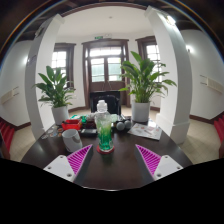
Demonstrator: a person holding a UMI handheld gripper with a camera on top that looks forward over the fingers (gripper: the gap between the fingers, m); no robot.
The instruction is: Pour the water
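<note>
A clear plastic bottle [104, 130] with green liquid in its lower part and a white cap stands upright on a small red coaster on the dark round table [110, 168]. It is just beyond my fingers, centred between them. My gripper [113, 160] is open, its purple pads [77, 160] spread wide to either side with nothing between them. A white cup [72, 139] stands to the left of the bottle.
Behind the bottle lie several dark items and a book or paper [146, 130] at the right. Two potted plants [55, 92] flank a dark wooden door [105, 66] at the back, with white pillars on both sides. Red chairs [6, 133] stand at the table's sides.
</note>
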